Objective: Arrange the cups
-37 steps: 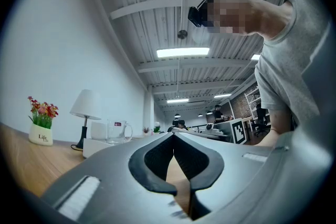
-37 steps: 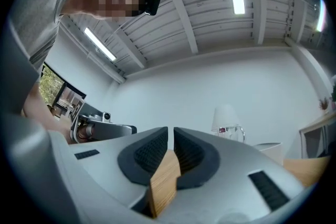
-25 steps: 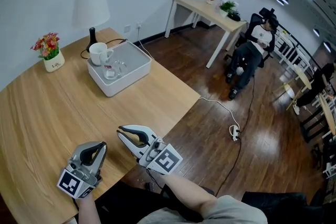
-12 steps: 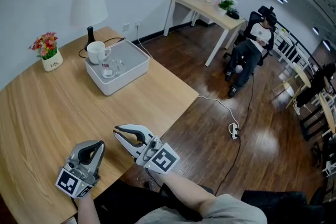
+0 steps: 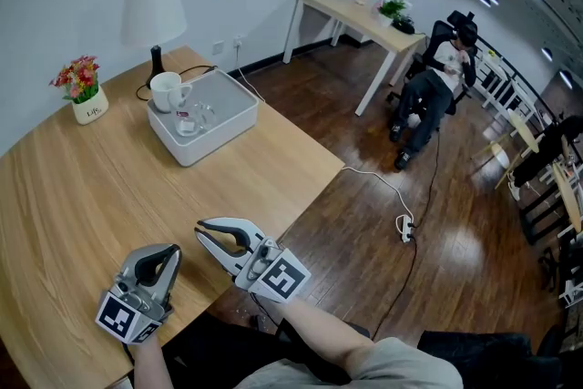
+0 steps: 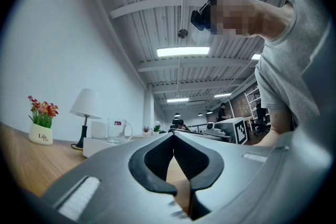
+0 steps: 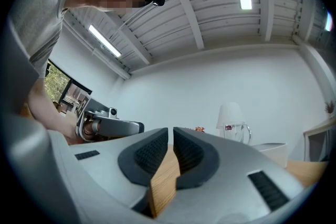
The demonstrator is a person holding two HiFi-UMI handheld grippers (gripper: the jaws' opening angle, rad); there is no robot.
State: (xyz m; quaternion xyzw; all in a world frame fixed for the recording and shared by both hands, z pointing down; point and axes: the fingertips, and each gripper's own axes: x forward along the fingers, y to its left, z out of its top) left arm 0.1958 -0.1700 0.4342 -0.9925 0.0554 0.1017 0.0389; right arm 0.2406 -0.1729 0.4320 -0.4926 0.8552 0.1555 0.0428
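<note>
A white mug [image 5: 167, 91] and a clear glass mug [image 5: 199, 117] sit in a white tray [image 5: 232, 118] at the far side of the wooden table [image 5: 82, 196]. The glass mug [image 6: 117, 130] and the white mug [image 6: 98, 129] also show far off in the left gripper view. Both grippers rest at the table's near edge, well short of the tray. My left gripper [image 5: 170, 252] is shut with nothing in it. My right gripper [image 5: 202, 228] is shut too, its tips together and empty. The glass mug [image 7: 234, 132] stands small in the right gripper view.
A white lamp [image 5: 156, 14] stands behind the tray, its cord running along the table. A small flower pot [image 5: 86, 96] sits at the far left. Beyond the table edge is dark wood floor with a cable, another desk [image 5: 364, 18] and a seated person [image 5: 433, 91].
</note>
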